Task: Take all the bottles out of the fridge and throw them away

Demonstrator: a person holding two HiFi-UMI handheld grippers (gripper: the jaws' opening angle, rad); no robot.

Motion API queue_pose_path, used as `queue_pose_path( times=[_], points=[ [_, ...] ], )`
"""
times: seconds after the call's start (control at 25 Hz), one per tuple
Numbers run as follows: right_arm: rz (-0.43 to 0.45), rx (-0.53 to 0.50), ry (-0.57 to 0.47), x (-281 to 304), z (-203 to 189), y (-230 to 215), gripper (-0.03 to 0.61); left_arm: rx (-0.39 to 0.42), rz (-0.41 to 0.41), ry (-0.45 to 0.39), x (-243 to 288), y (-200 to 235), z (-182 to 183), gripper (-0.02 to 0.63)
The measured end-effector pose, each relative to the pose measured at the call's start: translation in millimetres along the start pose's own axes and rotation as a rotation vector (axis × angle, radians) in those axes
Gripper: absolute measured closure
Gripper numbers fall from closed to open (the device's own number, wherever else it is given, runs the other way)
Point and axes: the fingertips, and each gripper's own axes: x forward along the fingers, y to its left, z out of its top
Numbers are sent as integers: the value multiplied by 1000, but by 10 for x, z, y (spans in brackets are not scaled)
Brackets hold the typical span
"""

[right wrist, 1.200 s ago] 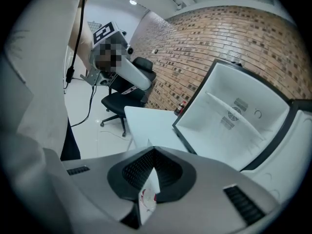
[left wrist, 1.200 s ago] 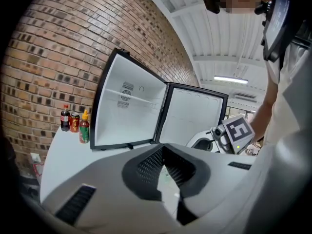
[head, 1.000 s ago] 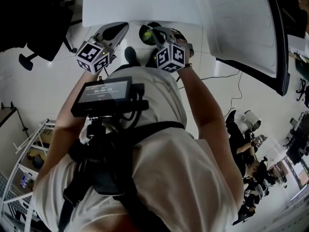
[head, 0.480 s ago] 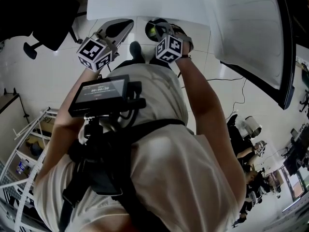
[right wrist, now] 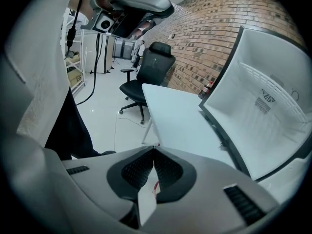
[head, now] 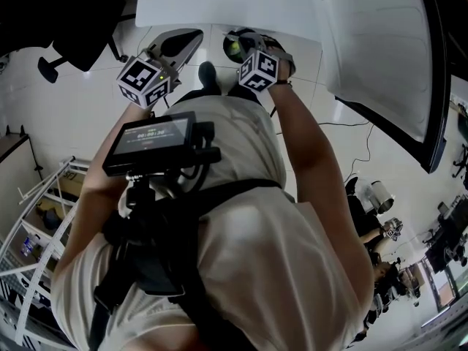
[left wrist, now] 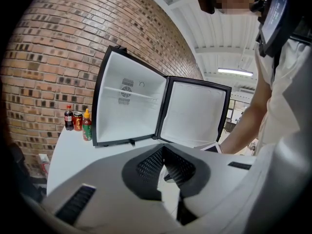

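The fridge (left wrist: 127, 106) stands open on the white table (left wrist: 73, 150), and its inside is bare. A cola bottle (left wrist: 68, 118), a can (left wrist: 77, 122) and a sauce bottle (left wrist: 87, 126) stand to its left. In the head view a dark round bin (head: 227, 39) sits on the floor by the table, with something green (head: 232, 48) in it. My right gripper (head: 238, 41) hangs over the bin. Its tips (right wrist: 155, 149) still meet after just easing a hair, and they grip nothing. My left gripper (head: 196, 35) is beside it, shut and empty (left wrist: 164, 148).
The fridge door (head: 373, 42) swings out to the right. A black office chair (right wrist: 146, 67) stands on the floor left of the table (right wrist: 180, 116). A metal shelving rack (head: 36, 225) is at the lower left. People sit at the far lower right.
My right gripper has sunk toward the bin. The left gripper has stayed about where it was.
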Motion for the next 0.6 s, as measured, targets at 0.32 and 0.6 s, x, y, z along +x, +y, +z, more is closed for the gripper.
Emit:
queue_pose_path(
  times=[0.32,0.6],
  points=[
    [8,9,11,19,-63,-6,565,-4,6,-7,1,9,21,603],
    [-41,35,-22,-157,45,-128,566,0,-13,-19,45,9,63,603]
  ],
)
